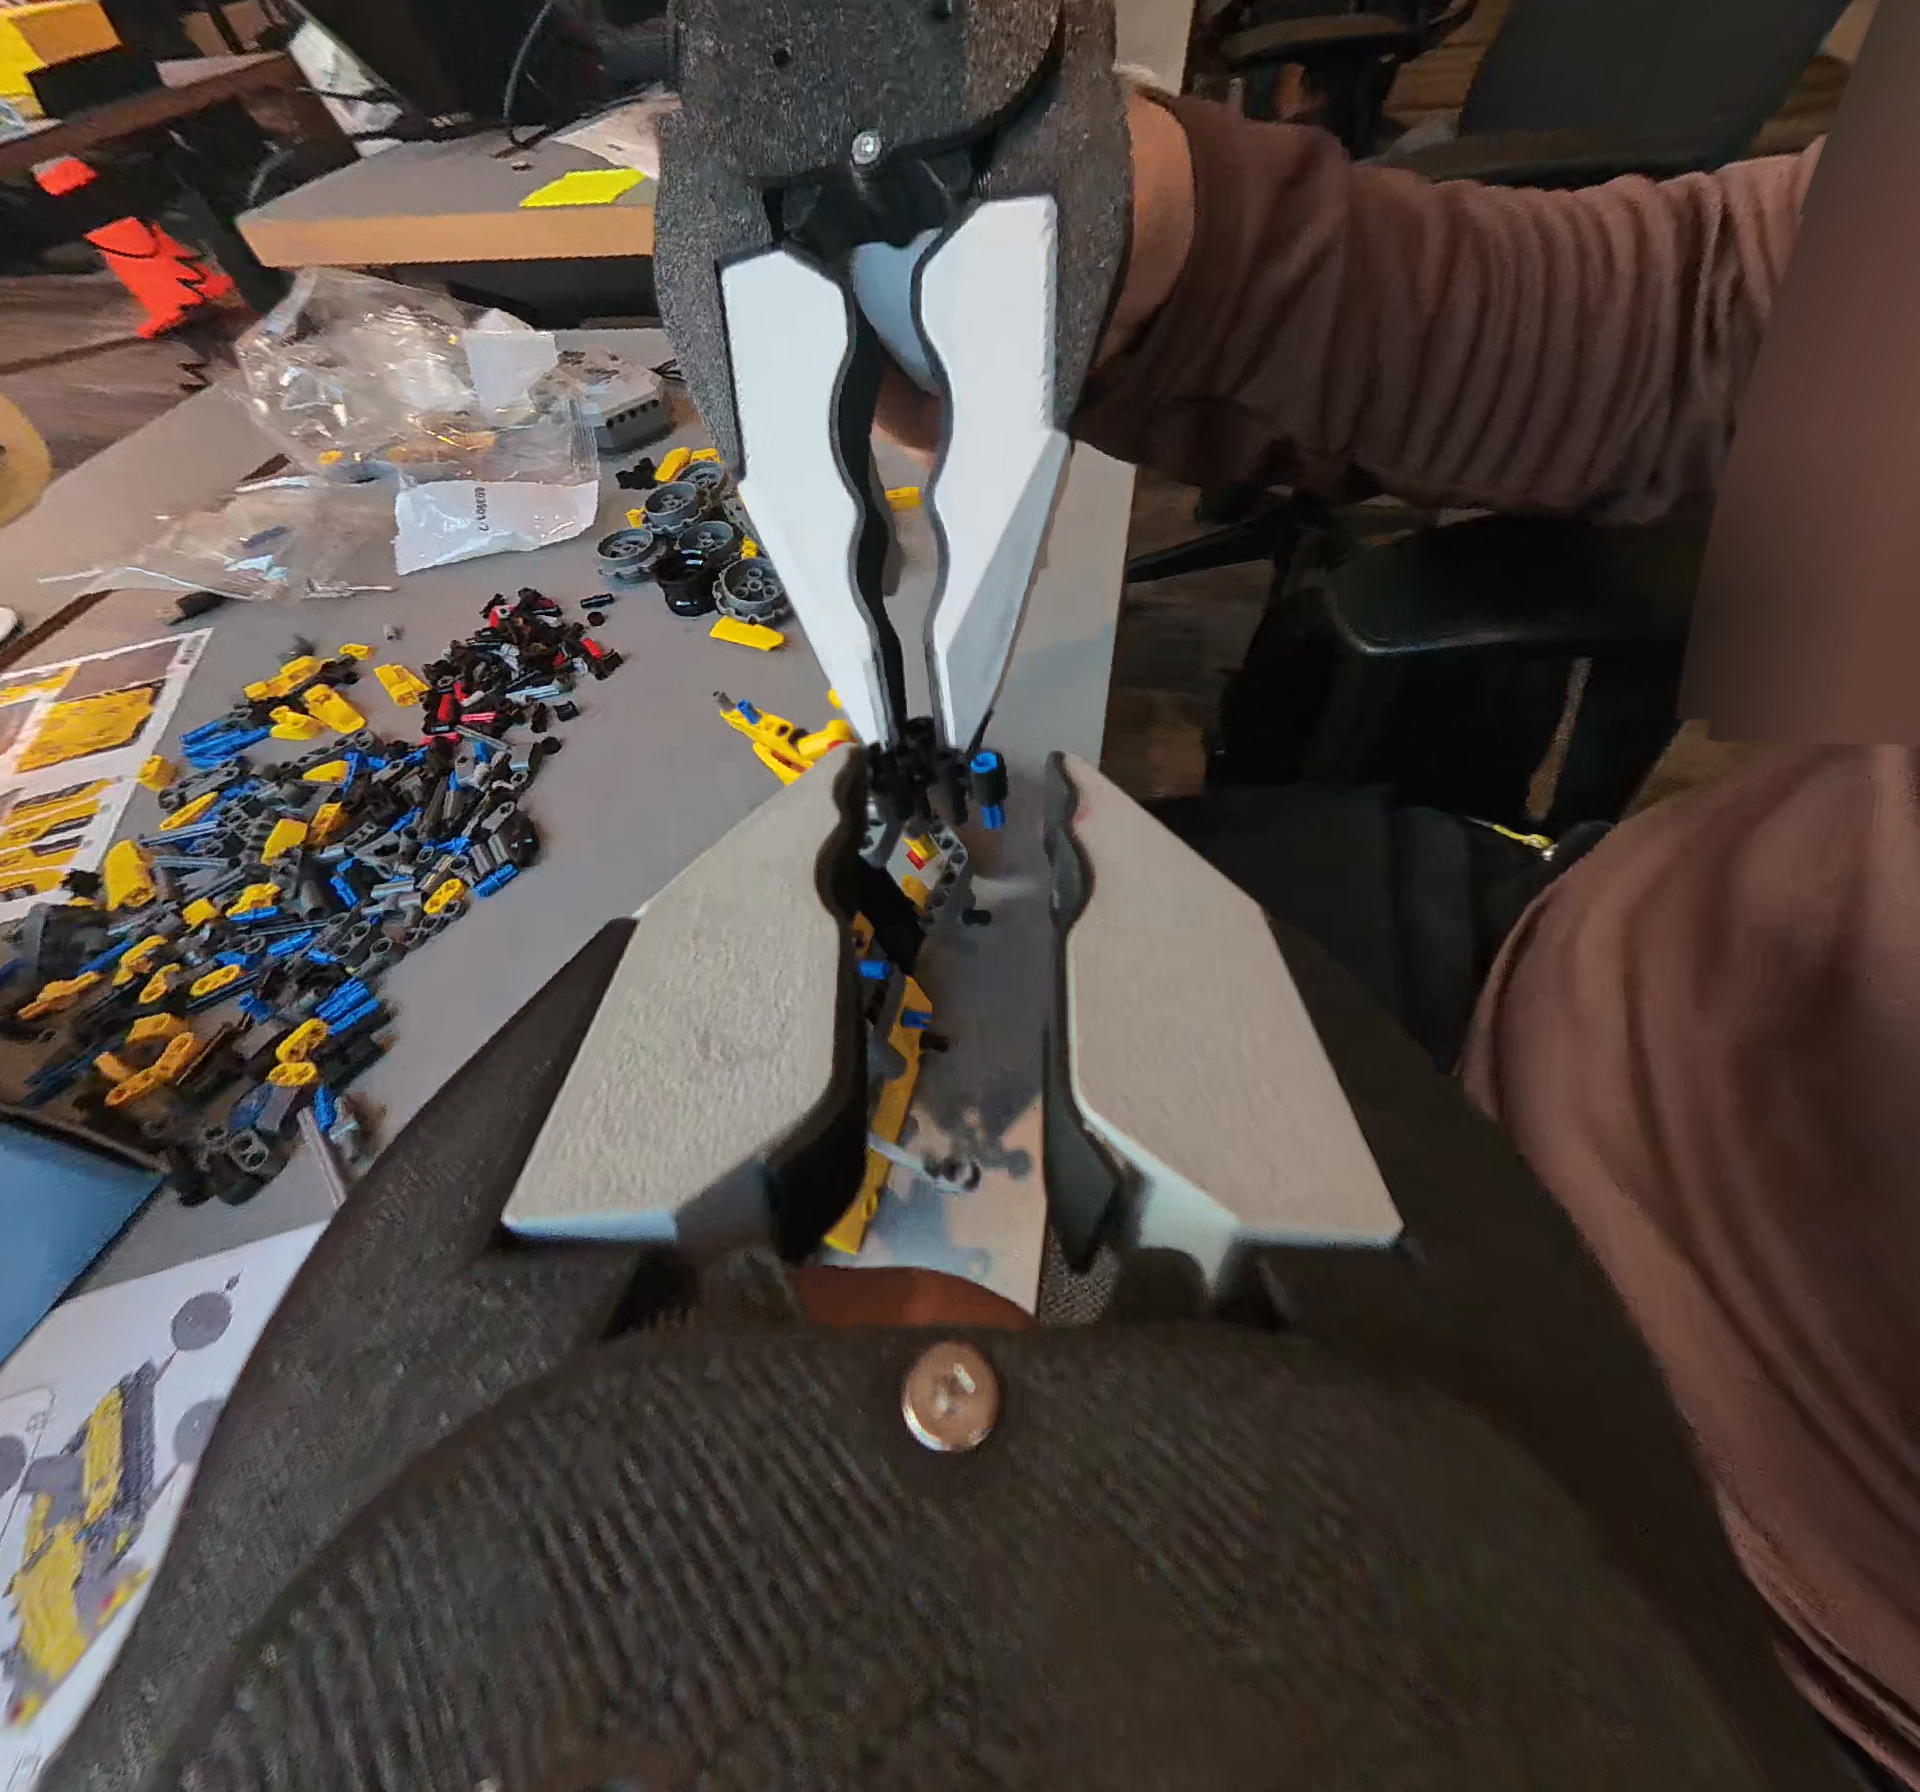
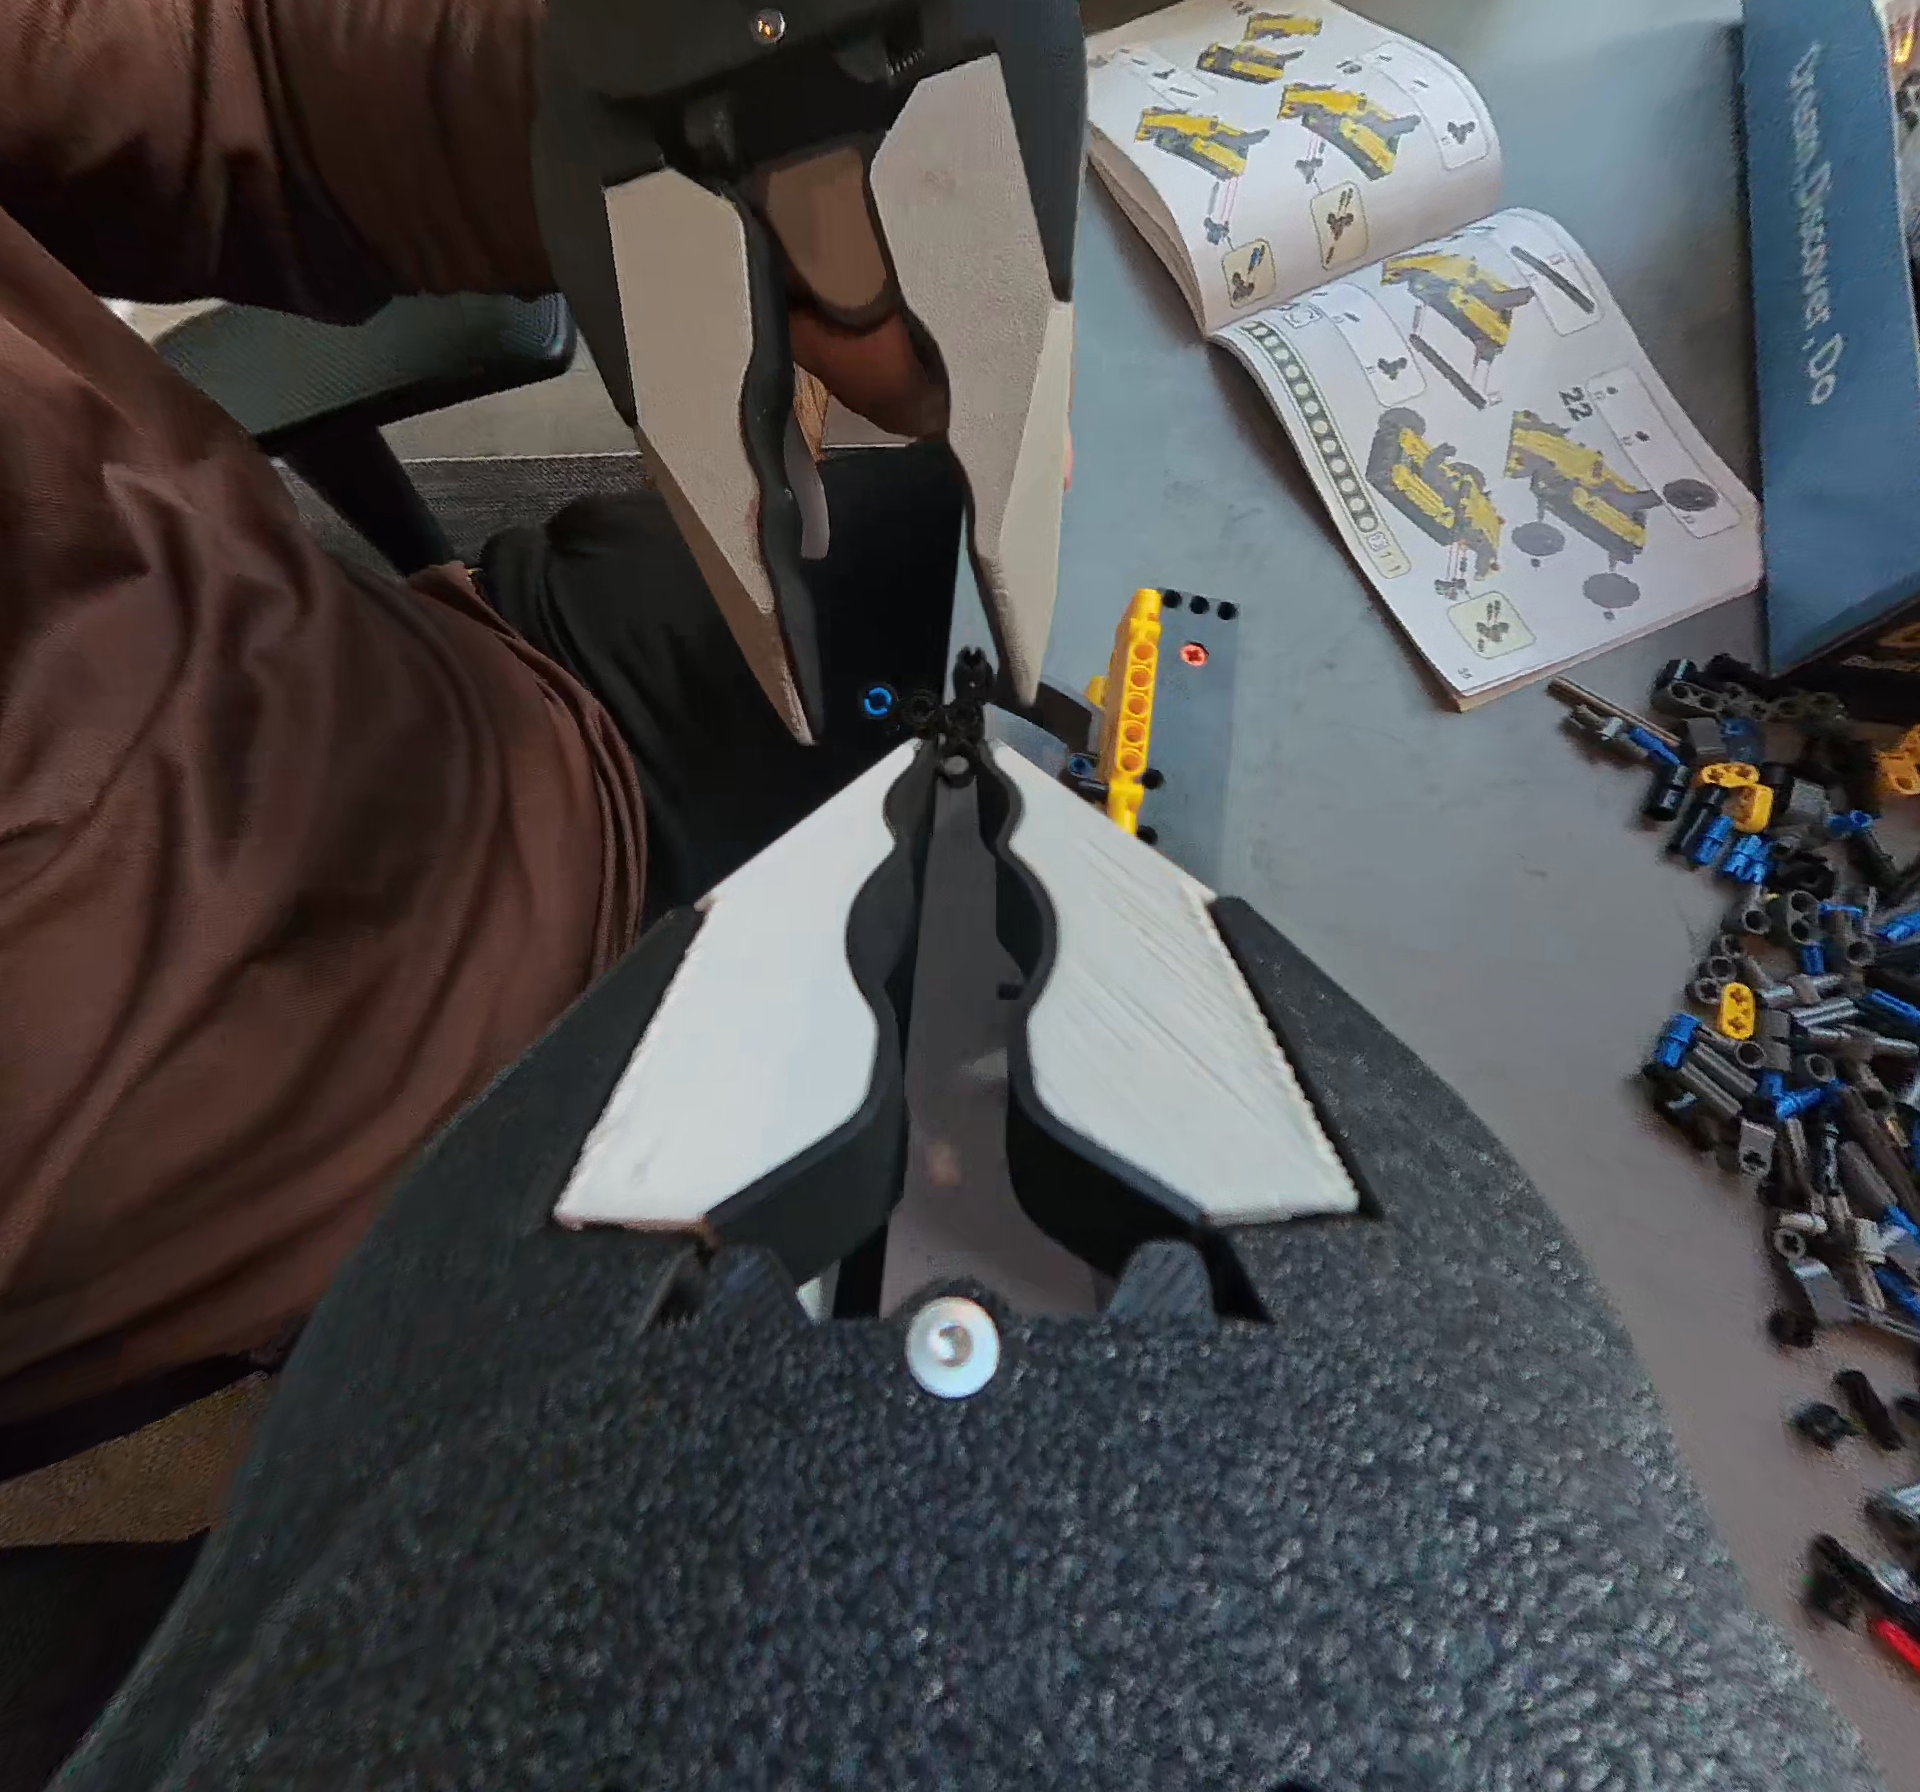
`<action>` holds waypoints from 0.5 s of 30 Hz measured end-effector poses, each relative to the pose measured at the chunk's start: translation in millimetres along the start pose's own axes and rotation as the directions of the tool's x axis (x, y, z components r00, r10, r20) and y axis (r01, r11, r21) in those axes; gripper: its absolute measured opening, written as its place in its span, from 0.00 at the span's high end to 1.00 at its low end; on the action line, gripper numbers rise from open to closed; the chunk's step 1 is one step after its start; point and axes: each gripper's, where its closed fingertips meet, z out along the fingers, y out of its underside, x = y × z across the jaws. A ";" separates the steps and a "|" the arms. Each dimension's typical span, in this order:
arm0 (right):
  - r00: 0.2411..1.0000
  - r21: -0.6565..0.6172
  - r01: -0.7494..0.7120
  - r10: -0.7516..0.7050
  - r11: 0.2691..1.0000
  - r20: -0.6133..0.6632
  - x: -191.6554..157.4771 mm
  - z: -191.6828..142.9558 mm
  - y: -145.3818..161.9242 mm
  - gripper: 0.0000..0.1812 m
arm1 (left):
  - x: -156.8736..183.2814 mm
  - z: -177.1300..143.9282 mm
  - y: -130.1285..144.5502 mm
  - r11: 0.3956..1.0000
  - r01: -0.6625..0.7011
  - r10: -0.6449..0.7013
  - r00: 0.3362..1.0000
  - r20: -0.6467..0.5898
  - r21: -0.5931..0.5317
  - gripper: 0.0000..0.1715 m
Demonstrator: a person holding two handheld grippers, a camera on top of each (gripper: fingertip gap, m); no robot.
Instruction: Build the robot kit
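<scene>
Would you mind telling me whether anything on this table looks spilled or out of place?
Nothing looks damaged. Loose bricks lie scattered in heaps on the table, beside an open booklet and crumpled bags. Both grippers meet at one small black piece.

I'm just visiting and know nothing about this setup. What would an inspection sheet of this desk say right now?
Surface: grey table, mostly covered.
Job's things: small black connector piece, pinched at the tong tips; yellow beam assembly on the table.
Clutter: loose pile of small parts, grey wheels, plastic bags, open instruction booklet, blue box.
Grippers: left tongs open, meeting the piece; right tongs shut on it.
Cables: nothing seen on this table.
Surroundings: office chairs, other desks, a brown sleeve.
</scene>
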 end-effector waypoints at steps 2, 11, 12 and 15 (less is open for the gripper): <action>1.000 -0.014 -0.016 0.016 1.000 0.002 11.4 0.6 2.9 0.98 | -13.7 4.2 3.0 0.999 0.040 -0.040 0.999 -0.021 -0.007 0.87; 0.988 0.009 -0.148 0.148 0.989 -0.044 59.8 -0.7 16.9 0.98 | -57.6 22.0 18.8 0.995 0.097 -0.098 0.994 -0.041 -0.015 0.87; 0.986 0.020 -0.162 0.163 0.987 -0.046 63.6 -2.9 18.3 0.96 | -62.8 23.4 19.7 0.996 0.085 -0.086 0.996 -0.029 -0.009 0.87; 0.973 0.070 -0.213 0.218 0.975 -0.074 78.3 -13.1 20.4 0.89 | -80.3 23.5 20.4 1.000 0.012 -0.013 0.999 0.040 0.006 0.87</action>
